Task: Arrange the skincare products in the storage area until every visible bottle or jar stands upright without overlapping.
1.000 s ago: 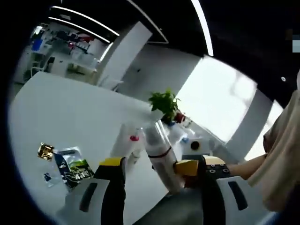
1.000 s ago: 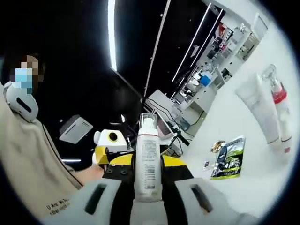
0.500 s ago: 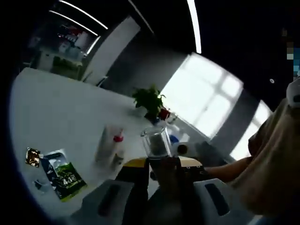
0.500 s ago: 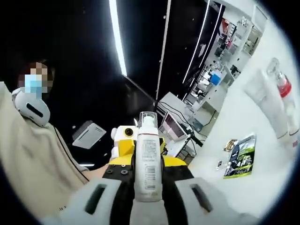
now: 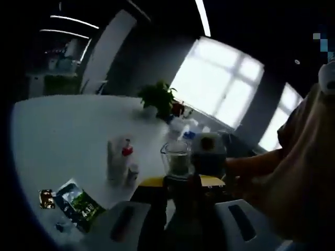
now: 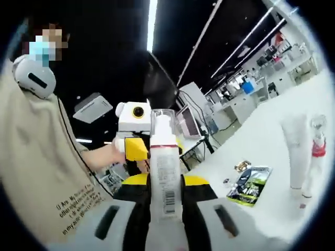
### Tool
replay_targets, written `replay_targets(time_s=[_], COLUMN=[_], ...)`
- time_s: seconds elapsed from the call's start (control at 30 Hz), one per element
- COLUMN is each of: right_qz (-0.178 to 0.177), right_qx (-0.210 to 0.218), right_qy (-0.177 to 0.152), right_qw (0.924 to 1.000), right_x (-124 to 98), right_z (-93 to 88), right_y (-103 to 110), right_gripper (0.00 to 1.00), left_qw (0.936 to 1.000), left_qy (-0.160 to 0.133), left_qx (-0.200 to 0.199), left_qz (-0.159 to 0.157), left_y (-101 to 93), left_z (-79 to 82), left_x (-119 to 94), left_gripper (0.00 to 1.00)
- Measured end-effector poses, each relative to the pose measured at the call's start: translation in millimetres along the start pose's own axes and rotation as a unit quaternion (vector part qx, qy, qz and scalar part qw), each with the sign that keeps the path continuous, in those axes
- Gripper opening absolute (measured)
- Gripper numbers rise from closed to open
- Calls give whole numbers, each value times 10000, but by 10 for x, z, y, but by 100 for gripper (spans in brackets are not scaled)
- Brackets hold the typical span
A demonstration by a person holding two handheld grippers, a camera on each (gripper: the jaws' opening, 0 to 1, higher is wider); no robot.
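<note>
A white bottle with a clear cap (image 6: 163,162) stands upright between the jaws of my right gripper (image 6: 166,180), which is shut on its lower body. The same bottle (image 5: 178,159) rises between the jaws of my left gripper (image 5: 182,182) in the dim left gripper view, and they are closed in against it. One yellow fingertip (image 6: 137,149) of the left gripper sits against the bottle's upper left side. A white tube (image 6: 294,151) (image 5: 114,159) and a red-collared pump bottle (image 6: 314,151) (image 5: 127,157) stand upright side by side on the white table (image 6: 272,209).
A green and dark sachet (image 6: 251,185) (image 5: 78,201) and a small gold packet (image 6: 242,166) (image 5: 47,198) lie flat on the table. A potted plant (image 5: 157,99) and more bottles (image 5: 183,125) stand at the far edge. A person's beige sleeve (image 5: 303,172) is close on the right.
The left gripper's jaws went from wide apart to closed around the bottle held by the right gripper. Both views tilted, and the tube and pump bottle now look upright.
</note>
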State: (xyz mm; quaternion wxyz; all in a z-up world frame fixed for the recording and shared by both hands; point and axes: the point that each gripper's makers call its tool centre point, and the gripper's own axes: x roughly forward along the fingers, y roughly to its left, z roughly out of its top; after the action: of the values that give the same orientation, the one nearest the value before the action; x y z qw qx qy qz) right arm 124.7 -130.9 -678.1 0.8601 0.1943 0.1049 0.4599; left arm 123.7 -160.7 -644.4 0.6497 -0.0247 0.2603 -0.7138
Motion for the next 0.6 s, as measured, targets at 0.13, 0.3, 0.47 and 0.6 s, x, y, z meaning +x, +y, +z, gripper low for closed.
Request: replay_targets(time_s=[0.13,0.3,0.47,0.6], right_qz=[0,43,99,207], right_qx=[-226,-417,-775,-1153], right_qy=[371,534,720,807], right_qw=[9991,9977,9943,9898], right_x=[49,27,37,63], right_z=[-125,-183,-228,-252], right_y=[12,-6,-15,1], right_gripper=[22,21,21,21], left_qw=[9990,9960,9901,9842], left_qy=[290,499,829,1094], left_qx=[325,746,1135,1395], left_qz=[-7,-15,-7,-53], left_y=[-35,-44,-21,-35], left_z=[-78,-155,-264,-349], left_x=[73,85,86,101], left_gripper=[18,18,19,19])
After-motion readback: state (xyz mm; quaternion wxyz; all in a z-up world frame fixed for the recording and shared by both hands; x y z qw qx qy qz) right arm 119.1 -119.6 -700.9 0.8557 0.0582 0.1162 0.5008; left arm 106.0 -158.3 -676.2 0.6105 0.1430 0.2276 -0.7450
